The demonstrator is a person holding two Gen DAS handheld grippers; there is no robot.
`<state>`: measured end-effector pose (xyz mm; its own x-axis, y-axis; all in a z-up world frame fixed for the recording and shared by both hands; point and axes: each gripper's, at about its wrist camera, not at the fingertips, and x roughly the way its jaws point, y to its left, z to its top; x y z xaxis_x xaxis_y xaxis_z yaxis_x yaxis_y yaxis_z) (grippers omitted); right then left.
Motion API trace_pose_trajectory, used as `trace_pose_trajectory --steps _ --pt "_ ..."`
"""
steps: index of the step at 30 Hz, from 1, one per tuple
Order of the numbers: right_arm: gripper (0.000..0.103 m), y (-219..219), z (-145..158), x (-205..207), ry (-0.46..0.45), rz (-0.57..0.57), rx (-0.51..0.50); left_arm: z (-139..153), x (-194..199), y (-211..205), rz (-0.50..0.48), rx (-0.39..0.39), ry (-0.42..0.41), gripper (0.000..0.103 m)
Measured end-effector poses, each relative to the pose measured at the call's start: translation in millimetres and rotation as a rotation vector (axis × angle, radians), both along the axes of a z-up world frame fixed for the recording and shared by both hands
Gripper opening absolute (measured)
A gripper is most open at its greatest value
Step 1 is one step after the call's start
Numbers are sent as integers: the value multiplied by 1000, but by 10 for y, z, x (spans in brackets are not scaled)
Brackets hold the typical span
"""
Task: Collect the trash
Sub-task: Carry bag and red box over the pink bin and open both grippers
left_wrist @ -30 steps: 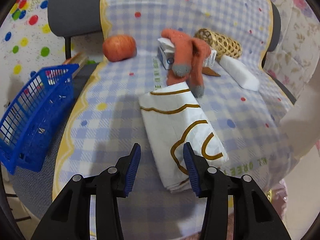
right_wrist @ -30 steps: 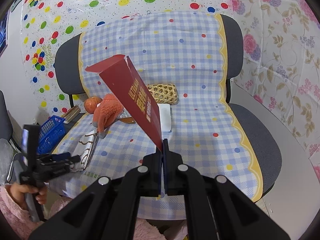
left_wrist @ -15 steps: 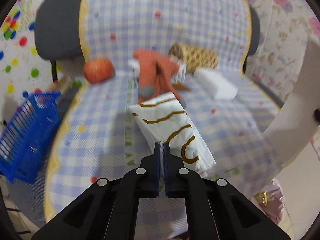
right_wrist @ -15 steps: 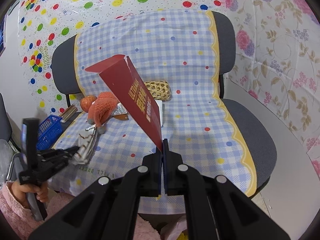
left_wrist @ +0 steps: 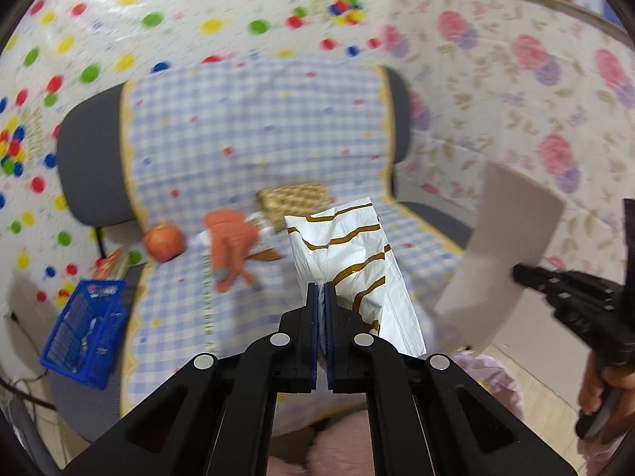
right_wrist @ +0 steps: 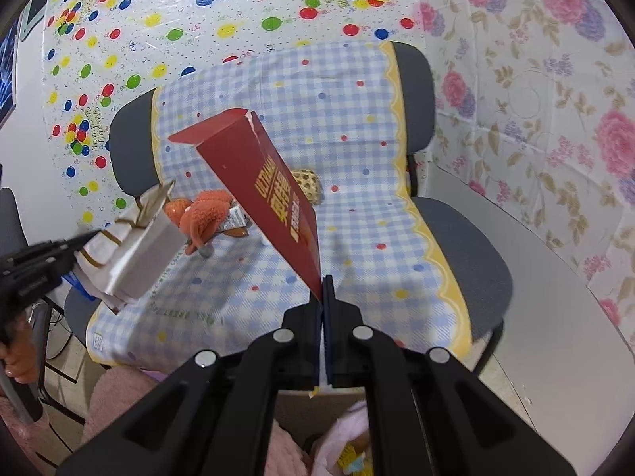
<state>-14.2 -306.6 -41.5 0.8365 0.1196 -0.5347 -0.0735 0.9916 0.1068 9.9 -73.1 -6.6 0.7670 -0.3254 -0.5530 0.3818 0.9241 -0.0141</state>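
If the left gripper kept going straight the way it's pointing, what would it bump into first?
The left gripper is shut on the white paper bag, so the bag leads. Straight ahead lies the woven basket on the checkered chair cover, probably first, though depth is hard to judge here.

Gold lettering reading "ULTRAMAN", above Chinese characters too distorted to read, runs along the red carton (right_wrist: 274,202). The polka-dot wall sheet (right_wrist: 222,12) carries what appears to be "Happy Birthday" in small script.
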Motion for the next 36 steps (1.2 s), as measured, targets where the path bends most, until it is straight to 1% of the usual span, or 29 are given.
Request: trace_pose_trajectory --steps 5,9,12,15,18,21,24,28,36 --pt "2 -193 -78 -360 10 -59 -1 -58 -245 -358 -119 -23 -12 3" --pt "2 -341 -164 -645 22 -114 -4 -229 -424 -692 -210 -31 7 3" --pt "2 -440 -250 -852 34 -157 -15 -339 -533 -839 -248 -28 7 3" --pt "2 -538 -352 -1035 50 -198 -15 -467 -630 -974 -284 -28 24 3" --pt "2 -601 -467 -1172 67 -234 -15 -635 -734 -1106 -308 -6 32 3" --pt "2 -650 -602 -1286 86 -262 -14 -796 -771 -1206 -333 -7 68 3" --pt "2 -701 -732 -1324 111 -282 -9 -1009 -811 -1357 -365 22 99 3" --pt "2 -791 -916 -1292 145 -304 2 -1203 -781 -1509 -394 56 129 3" --pt "2 -996 -1234 -1080 206 -328 42 -1503 -567 -1736 -400 91 195 3"
